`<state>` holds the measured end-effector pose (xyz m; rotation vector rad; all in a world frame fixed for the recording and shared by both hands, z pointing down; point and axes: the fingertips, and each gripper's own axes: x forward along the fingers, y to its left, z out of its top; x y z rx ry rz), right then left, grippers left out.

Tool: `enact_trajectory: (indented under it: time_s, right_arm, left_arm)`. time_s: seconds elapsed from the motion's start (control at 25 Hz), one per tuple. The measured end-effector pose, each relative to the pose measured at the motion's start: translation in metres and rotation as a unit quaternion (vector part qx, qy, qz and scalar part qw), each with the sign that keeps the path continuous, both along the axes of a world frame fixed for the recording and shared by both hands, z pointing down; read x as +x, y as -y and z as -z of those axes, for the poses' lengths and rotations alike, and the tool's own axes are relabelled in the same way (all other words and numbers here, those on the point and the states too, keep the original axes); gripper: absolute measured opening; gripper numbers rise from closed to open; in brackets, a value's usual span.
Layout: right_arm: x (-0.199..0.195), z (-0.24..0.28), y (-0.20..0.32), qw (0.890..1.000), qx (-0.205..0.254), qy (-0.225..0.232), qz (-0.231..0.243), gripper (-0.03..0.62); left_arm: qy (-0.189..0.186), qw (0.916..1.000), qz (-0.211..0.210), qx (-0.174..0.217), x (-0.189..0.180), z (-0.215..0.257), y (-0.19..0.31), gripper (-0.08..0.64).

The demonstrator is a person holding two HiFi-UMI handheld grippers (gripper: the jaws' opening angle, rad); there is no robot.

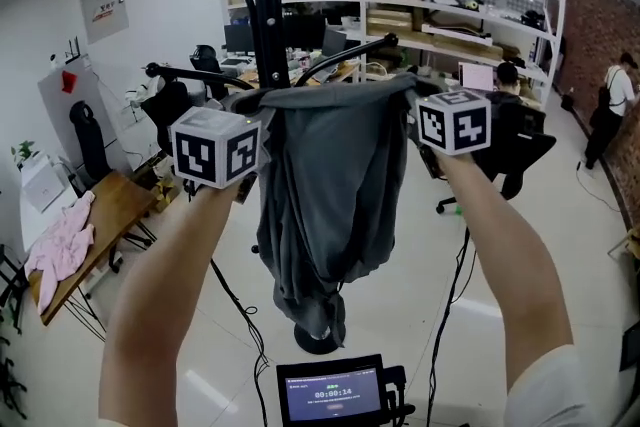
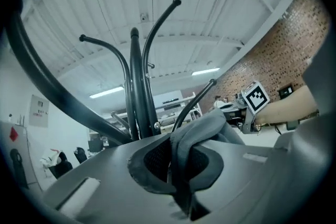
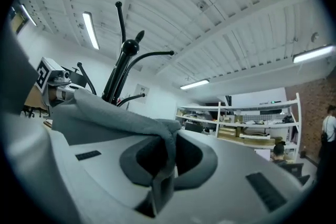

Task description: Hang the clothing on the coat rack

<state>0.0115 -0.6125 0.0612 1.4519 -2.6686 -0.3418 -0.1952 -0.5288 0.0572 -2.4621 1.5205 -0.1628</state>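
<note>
Garment (image 1: 330, 205) hangs before coat rack (image 1: 263, 15), between left gripper (image 1: 246, 111) and right gripper (image 1: 412, 101)

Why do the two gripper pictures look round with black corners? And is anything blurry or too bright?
Left gripper view: a wide lens bends the coat rack arms and blackens the corners; the grey clothing up close looks soft. Right gripper view: same round bending, and the ceiling light glares white. Head view: sharpest, though the shelves bow slightly.

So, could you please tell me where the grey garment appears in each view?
Head view: garment hangs at centre.
Left gripper view: a fold at lower centre.
Right gripper view: stretched from left to lower centre.
Shared landmark: the coat rack's black pole.
</note>
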Motion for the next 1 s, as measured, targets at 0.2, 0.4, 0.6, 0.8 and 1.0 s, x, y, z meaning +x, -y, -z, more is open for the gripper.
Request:
enact_trajectory:
  time_s: [0.2, 0.4, 0.6, 0.8, 1.0]
  right_arm:
    - [0.008, 0.037, -0.02, 0.997, 0.083, 0.008, -0.002, 0.009]
    - [0.014, 0.107, -0.049, 0.983, 0.181, 0.023, -0.008, 0.009]
    - [0.013, 0.161, -0.048, 0.979, 0.2, 0.045, -0.01, 0.009]
    - [0.0, 0.162, -0.006, 0.99, 0.139, 0.015, -0.028, 0.01]
    - [-0.007, 0.111, 0.031, 0.999, 0.045, -0.007, -0.02, 0.01]
  left_arm:
    - [0.03, 0.9976, -0.017, 0.06, 0.006, 0.034, -0.021, 0.002]
    - [0.026, 0.9917, -0.016, 0.125, 0.006, 0.084, -0.042, 0.002]
    - [0.015, 0.9879, -0.002, 0.155, 0.005, 0.132, -0.049, 0.002]
    - [0.014, 0.9912, 0.053, 0.12, -0.009, 0.139, -0.026, 0.003]
    - [0.019, 0.9963, 0.069, 0.048, -0.006, 0.101, -0.002, 0.003]
